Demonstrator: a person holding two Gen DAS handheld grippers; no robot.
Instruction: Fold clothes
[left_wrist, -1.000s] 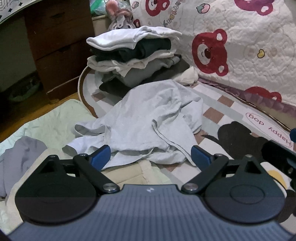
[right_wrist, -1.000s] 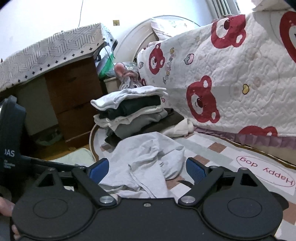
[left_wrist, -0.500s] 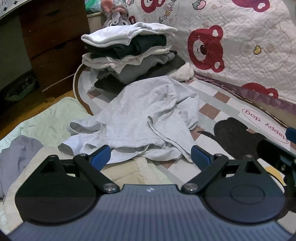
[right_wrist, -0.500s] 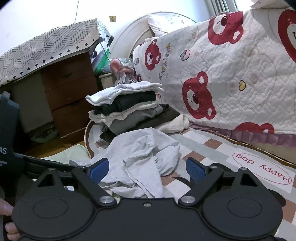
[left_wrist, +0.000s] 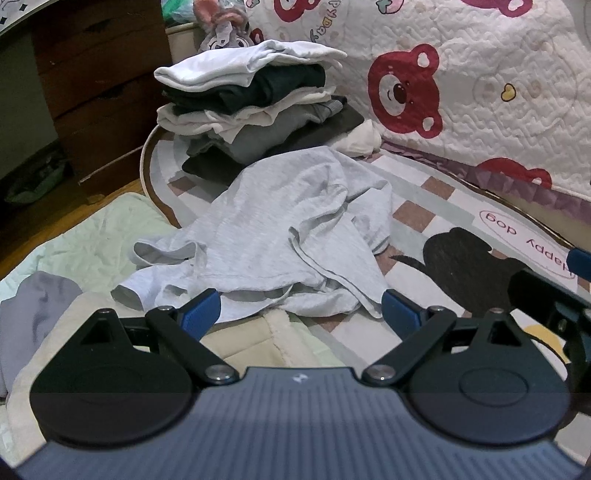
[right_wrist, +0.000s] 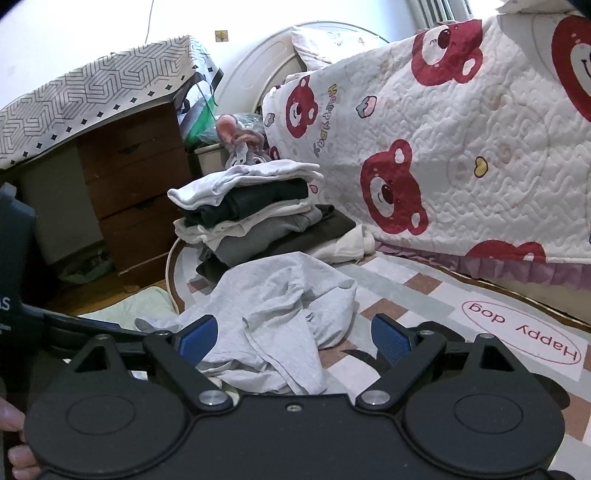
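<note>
While my left claw (left_wrist: 301, 312) hovers spread wide and empty, the crumpled grey shirt (left_wrist: 280, 236) lies just beyond its tips on the rug (left_wrist: 436, 206), in front of the stack of folded clothes (left_wrist: 255, 107); from the right wrist, my right claw (right_wrist: 293, 338) is likewise spread apart, holding nothing, with the grey shirt (right_wrist: 280, 314) between and beyond its blue fingers (right_wrist: 388, 338), the stack (right_wrist: 251, 210) behind it beside the bear quilt (right_wrist: 461, 147).
</note>
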